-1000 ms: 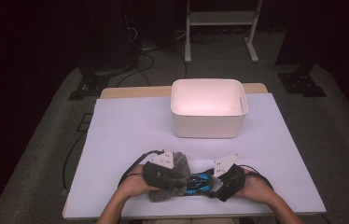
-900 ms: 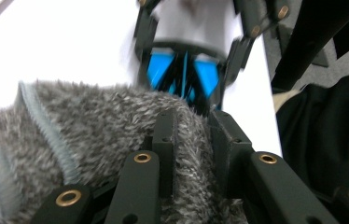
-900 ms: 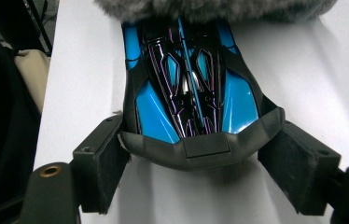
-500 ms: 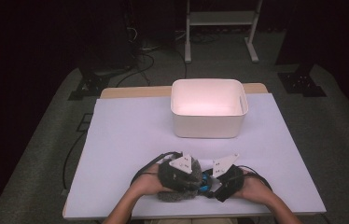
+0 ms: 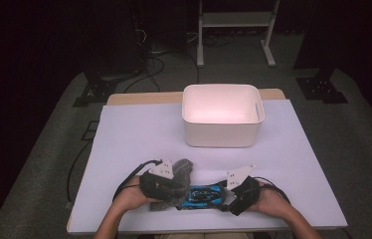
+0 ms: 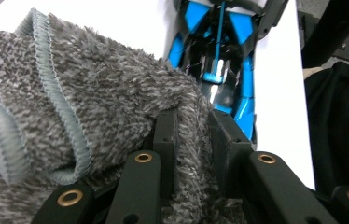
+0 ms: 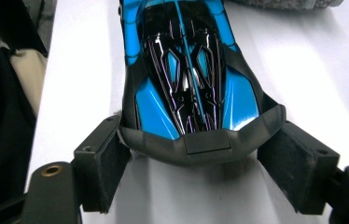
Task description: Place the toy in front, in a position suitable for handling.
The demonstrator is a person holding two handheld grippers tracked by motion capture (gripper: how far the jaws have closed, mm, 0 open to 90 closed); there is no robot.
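A blue and black toy car (image 5: 205,195) lies on the white table (image 5: 139,134) near its front edge. My left gripper (image 5: 178,191) is shut on a grey fluffy cloth (image 5: 173,180), which rests against the car's left end. In the left gripper view the cloth (image 6: 93,107) is bunched between the jaws of my left gripper (image 6: 191,126), with the car (image 6: 219,60) just beyond. My right gripper (image 5: 230,196) holds the car's other end. In the right gripper view, the wide-set pads of my right gripper (image 7: 200,142) press both sides of the car's (image 7: 186,70) dark rear bumper.
An empty white bin (image 5: 222,130) stands at the table's back middle. A black cable (image 5: 77,164) hangs off the left edge. A metal stand (image 5: 233,20) rises on the dark floor behind. The person's forearms come in over the front edge.
The left gripper and its cloth slid right over the car, then back left to the car's end. The right gripper and the car have stayed put.
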